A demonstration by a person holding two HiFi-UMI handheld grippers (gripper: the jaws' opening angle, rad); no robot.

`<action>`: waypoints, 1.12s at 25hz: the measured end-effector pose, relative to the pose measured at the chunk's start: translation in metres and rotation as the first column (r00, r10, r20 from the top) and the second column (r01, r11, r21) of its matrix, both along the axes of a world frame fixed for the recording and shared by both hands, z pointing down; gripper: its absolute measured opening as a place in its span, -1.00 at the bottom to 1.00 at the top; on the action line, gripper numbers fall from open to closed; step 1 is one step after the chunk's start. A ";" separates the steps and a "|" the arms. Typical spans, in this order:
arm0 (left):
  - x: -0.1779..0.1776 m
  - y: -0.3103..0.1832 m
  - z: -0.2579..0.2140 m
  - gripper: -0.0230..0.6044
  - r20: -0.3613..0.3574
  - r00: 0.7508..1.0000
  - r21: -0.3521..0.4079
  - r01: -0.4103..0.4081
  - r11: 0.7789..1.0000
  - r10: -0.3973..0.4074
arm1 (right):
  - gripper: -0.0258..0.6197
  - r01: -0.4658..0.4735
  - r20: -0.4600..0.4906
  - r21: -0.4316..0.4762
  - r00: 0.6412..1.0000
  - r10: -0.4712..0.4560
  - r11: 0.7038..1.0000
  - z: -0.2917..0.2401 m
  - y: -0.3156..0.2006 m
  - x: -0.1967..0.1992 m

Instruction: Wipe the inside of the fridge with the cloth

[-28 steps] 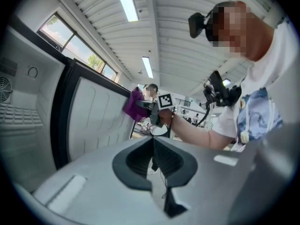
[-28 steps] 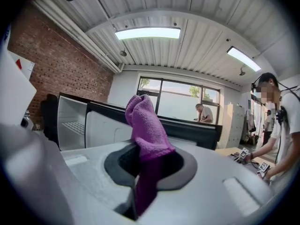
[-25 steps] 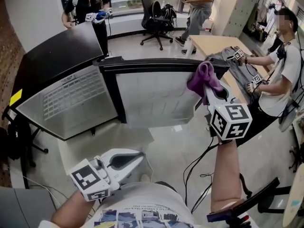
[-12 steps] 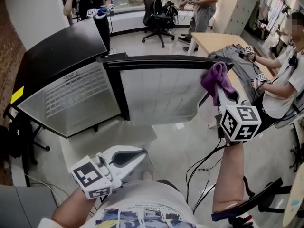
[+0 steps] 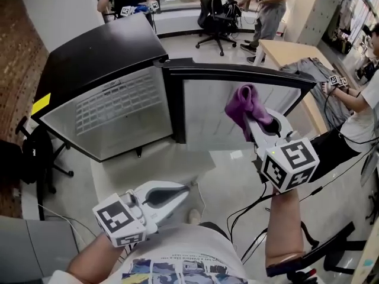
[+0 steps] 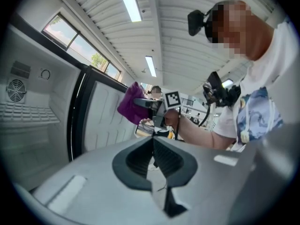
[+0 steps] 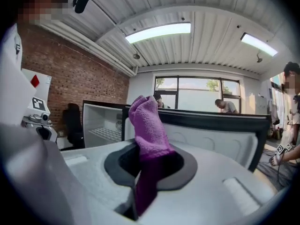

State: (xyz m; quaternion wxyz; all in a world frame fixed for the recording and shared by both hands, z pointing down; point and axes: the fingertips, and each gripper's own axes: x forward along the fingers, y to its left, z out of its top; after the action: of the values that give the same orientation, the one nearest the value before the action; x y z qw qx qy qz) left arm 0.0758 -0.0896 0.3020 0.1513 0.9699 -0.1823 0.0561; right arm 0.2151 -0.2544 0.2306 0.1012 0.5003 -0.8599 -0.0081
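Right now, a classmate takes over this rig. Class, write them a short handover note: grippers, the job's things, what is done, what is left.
Left gripper: shut, empty, held low near the body.
Right gripper: shut on the purple cloth, raised in front of the open fridge door.
Fridge: door open, white interior and wire shelf exposed.
Done: door open, cloth gripped.
Left: carry the cloth into the interior and wipe it; no wiping shows yet.

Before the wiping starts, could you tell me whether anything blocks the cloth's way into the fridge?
Nothing visible does: the door stands open, and only air lies between the cloth in the right gripper and the fridge interior.
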 end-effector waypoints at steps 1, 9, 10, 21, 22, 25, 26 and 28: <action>-0.005 0.001 0.000 -0.90 0.003 1.000 -0.001 0.009 1.000 -0.009 | -0.75 0.025 -0.002 -0.009 1.000 -0.025 1.000 0.005 -0.002 -0.013; -0.044 0.007 0.004 -0.90 0.037 0.996 -0.006 0.084 0.996 -0.083 | -0.75 0.129 -0.034 -0.058 0.991 -0.131 0.990 0.039 -0.033 -0.088; -0.047 0.006 0.004 -0.90 0.039 0.995 -0.006 0.092 0.996 -0.092 | -0.75 0.132 -0.037 -0.059 0.990 -0.134 0.990 0.042 -0.036 -0.092; -0.028 -0.001 0.005 -0.90 0.037 0.998 -0.012 0.060 0.998 -0.059 | -0.75 0.041 -0.052 -0.065 0.998 -0.045 0.997 0.049 -0.050 -0.052; -0.022 -0.001 0.006 -0.90 0.037 0.998 -0.013 0.048 0.999 -0.048 | -0.75 0.027 -0.054 -0.066 0.998 -0.030 0.997 0.050 -0.050 -0.044; -0.007 -0.002 0.006 -0.90 0.034 0.999 -0.016 0.016 1.000 -0.016 | -0.75 -0.024 -0.067 -0.063 0.998 0.020 0.998 0.050 -0.050 -0.017; -0.003 -0.002 0.006 -0.90 0.034 0.999 -0.016 0.005 1.000 -0.005 | -0.75 -0.044 -0.073 -0.062 0.997 0.040 0.997 0.050 -0.049 -0.007; 0.006 -0.002 0.006 -0.90 0.031 0.999 -0.016 -0.013 1.000 0.014 | -0.75 -0.082 -0.076 -0.064 0.994 0.077 0.995 0.051 -0.047 0.013</action>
State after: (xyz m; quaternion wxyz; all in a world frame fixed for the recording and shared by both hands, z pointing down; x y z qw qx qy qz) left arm 0.0815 -0.0914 0.3078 0.1555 0.9689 -0.1776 0.0736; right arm 0.2278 -0.3012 0.2817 0.1499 0.5300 -0.8346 0.0062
